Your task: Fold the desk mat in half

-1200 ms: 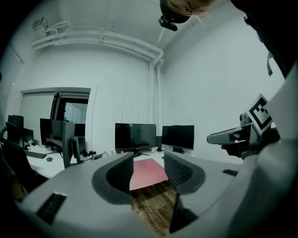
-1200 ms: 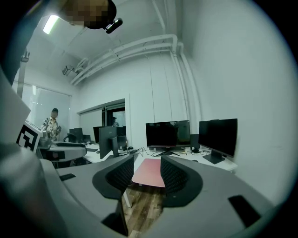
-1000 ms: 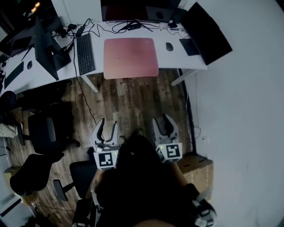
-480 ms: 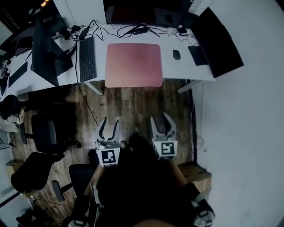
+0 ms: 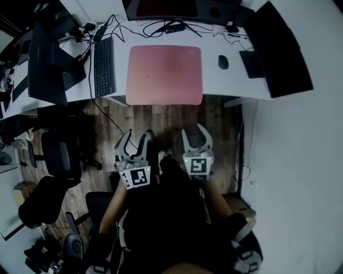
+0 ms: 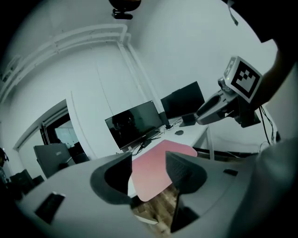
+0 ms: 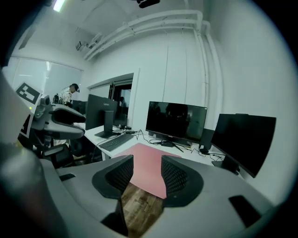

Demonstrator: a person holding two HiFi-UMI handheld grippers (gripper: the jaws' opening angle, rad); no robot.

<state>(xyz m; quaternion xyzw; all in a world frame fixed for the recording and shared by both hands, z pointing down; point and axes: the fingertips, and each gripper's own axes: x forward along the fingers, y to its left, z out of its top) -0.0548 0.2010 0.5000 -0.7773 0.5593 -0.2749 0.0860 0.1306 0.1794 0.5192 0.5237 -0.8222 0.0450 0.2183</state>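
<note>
You held your left gripper [image 5: 134,138] and right gripper [image 5: 196,131] side by side at frame centre, pointing toward the pink desk mat [image 5: 164,74], which lay flat at upper centre. The left jaws were opening and the right jaws stood apart, both empty.

White desk [image 5: 217,80] — pink mat [image 5: 164,75] lies flat at centre, its near edge at the desk's near edge. Keyboard [image 5: 103,67] just left of it; mouse [image 5: 223,62] and dark pad [image 5: 252,64] to the right. Cables [image 5: 166,27] along the far side — far monitor [image 5: 177,8], left monitor [image 5: 45,64], right monitor [image 5: 278,48].
</note>
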